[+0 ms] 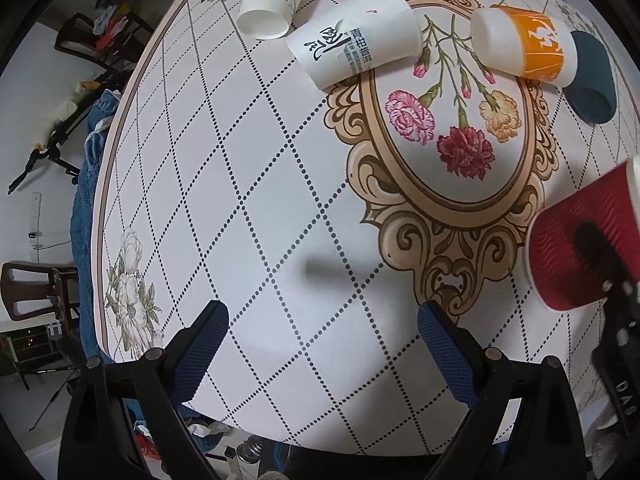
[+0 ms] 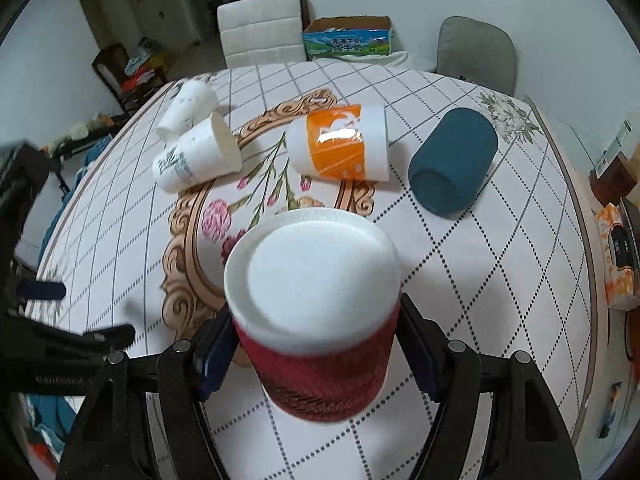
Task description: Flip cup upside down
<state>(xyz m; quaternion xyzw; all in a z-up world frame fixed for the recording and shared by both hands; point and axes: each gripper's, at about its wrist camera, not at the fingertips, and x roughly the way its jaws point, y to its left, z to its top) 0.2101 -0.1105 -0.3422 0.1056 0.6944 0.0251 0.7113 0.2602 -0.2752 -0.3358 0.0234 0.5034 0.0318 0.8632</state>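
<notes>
My right gripper (image 2: 316, 356) is shut on a red ribbed paper cup (image 2: 320, 372) and holds it above the table, its white end facing the camera. The same cup (image 1: 580, 248) shows tilted and blurred at the right edge of the left wrist view. My left gripper (image 1: 322, 336) is open and empty, low over the near part of the floral tablecloth (image 1: 260, 200).
Several cups lie on their sides at the far part of the table: two white ones (image 2: 200, 156) (image 2: 188, 108), an orange-banded one (image 2: 340, 144) and a dark teal one (image 2: 452, 160). Chairs (image 2: 260, 28) and a cardboard box (image 2: 348, 38) stand behind the table. The table edge (image 1: 116, 184) runs along the left.
</notes>
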